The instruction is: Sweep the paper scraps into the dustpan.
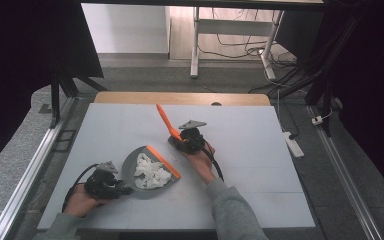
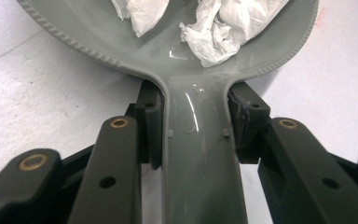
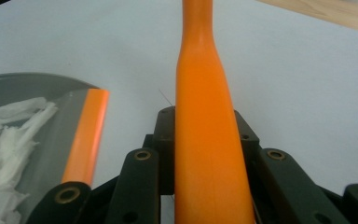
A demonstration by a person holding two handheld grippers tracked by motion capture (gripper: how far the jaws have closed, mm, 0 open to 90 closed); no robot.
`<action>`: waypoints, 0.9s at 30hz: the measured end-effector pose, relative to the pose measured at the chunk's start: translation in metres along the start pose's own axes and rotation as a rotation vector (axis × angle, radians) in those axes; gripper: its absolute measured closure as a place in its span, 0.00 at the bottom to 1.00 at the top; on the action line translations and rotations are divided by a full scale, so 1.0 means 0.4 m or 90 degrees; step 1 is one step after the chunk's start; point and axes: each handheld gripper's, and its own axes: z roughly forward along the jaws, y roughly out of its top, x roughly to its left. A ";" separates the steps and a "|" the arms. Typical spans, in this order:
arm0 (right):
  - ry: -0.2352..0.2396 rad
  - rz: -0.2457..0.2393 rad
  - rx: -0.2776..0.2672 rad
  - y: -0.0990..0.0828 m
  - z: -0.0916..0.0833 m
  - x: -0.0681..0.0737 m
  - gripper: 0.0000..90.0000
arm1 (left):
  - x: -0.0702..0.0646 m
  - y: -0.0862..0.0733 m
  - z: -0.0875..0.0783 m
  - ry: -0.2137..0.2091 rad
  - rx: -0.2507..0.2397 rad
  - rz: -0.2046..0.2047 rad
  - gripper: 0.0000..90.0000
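High view: your left hand-held gripper [image 1: 122, 190] is clamping the grey dustpan [image 1: 132, 170] by its stiff, slick handle, pan resting on the surface [image 1: 260, 145] with light, crumpled tissue [image 1: 150, 172] inside. Your right hand-held gripper [image 1: 179, 144] is pinching the rigid orange brush handle [image 1: 164, 120], raised beyond the pan.

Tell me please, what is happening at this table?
A person is sweeping up at a white table. The left gripper is shut on the handle of a grey plastic dustpan with an orange lip, which lies flat and holds crumpled white paper scraps. The right gripper is shut on the orange handle of a small brush, held just beyond the dustpan's lip, its handle slanting up and away.
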 end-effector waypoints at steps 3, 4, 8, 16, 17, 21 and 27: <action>0.015 -0.005 0.010 0.012 0.016 0.024 0.78 | -0.002 0.005 0.004 0.001 0.000 0.002 0.68; 0.023 -0.010 0.011 0.015 0.021 0.037 0.78 | -0.003 0.006 0.005 0.003 0.000 0.002 0.68; 0.064 -0.017 0.012 0.015 0.029 0.093 0.78 | -0.002 0.006 0.007 0.002 0.000 0.002 0.68; 0.141 -0.021 -0.025 0.030 -0.027 0.180 0.78 | -0.001 0.005 0.009 0.001 -0.001 0.002 0.68; 0.145 -0.028 -0.034 0.036 -0.038 0.188 0.78 | -0.001 0.005 0.009 0.001 0.000 0.003 0.68; 0.133 -0.048 -0.076 0.067 -0.086 0.191 0.78 | -0.001 0.004 0.009 0.000 -0.006 -0.001 0.68; 0.104 -0.041 -0.106 0.080 -0.135 0.152 0.78 | 0.000 0.003 0.011 0.001 -0.012 0.001 0.68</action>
